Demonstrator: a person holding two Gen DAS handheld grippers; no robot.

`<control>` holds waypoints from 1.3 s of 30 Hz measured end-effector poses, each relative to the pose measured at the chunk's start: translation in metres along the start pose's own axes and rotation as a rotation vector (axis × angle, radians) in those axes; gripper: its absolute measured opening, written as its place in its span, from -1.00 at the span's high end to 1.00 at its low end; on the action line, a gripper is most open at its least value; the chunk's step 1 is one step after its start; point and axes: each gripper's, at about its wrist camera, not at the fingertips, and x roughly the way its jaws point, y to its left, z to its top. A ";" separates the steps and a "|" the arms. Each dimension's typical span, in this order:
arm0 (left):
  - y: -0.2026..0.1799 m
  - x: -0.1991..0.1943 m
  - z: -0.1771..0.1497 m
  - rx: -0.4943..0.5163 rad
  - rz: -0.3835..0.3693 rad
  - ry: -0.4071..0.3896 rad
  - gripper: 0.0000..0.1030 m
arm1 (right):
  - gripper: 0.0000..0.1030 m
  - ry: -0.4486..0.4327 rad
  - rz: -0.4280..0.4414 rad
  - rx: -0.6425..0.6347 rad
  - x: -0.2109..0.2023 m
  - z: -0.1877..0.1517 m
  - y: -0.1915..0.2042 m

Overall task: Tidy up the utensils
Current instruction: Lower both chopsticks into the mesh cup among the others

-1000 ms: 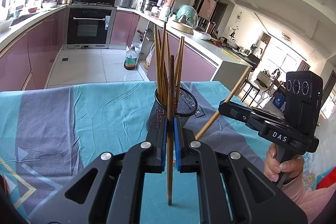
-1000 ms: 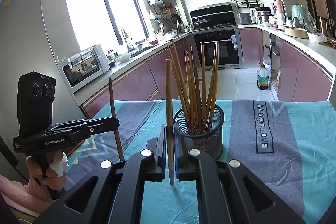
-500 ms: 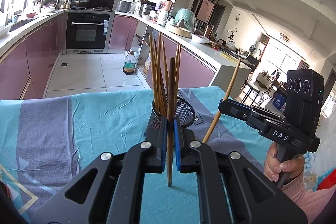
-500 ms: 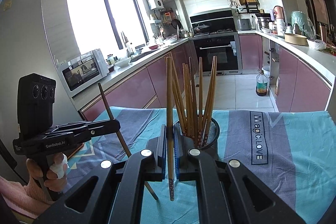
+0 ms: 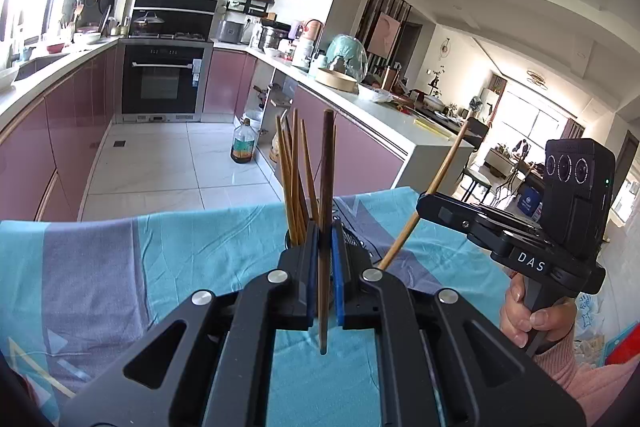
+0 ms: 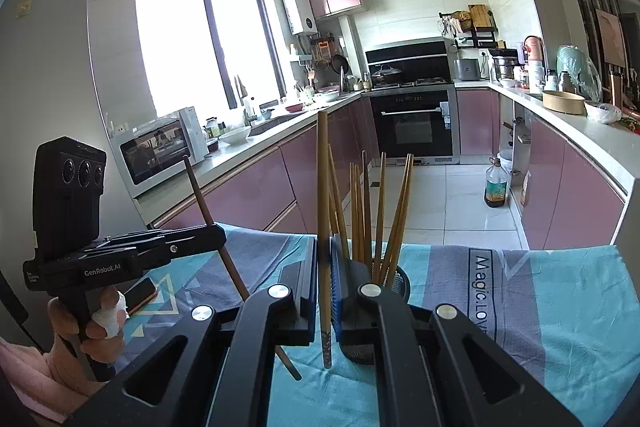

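A kitchen with pink cabinets and an oven lies beyond a table under a teal and grey cloth (image 5: 168,259). Both tongs are pinched tight, each on a single chopstick. The left gripper (image 5: 325,267) clamps a dark chopstick (image 5: 327,187) near its lower half, held almost upright with its tip hanging free above the cloth. The right gripper (image 6: 325,283) pinches a pale chopstick (image 6: 322,187) the same way, tip down. Upright and tip-first looks like the sensible hold for dropping each stick straight into the mesh cup (image 6: 396,285), which sits just past both sets of jaws and partly behind them. The cup already holds a bundle (image 6: 372,211) of pale sticks fanned against its rim. In the left view the right-hand tool comes in from the right, its stick slanting across.

Compared with a second ago, both tongs have risen: the cup then showed whole in front of the jaws, and now it has dropped low, largely hidden by them. The stick tips sit higher off the cloth. I'd judge the sticks are being lifted to clear the rim.
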 end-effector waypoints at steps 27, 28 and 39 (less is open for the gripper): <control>-0.029 -0.022 0.041 0.077 0.023 -0.123 0.86 | 0.90 -0.093 -0.008 -0.016 0.003 0.041 -0.012; -0.029 -0.022 0.042 0.078 0.026 -0.125 0.86 | 0.90 -0.093 -0.010 -0.013 0.004 0.040 -0.013; -0.039 -0.017 0.037 0.081 0.052 -0.103 0.86 | 0.90 -0.071 -0.027 0.011 0.016 0.038 -0.021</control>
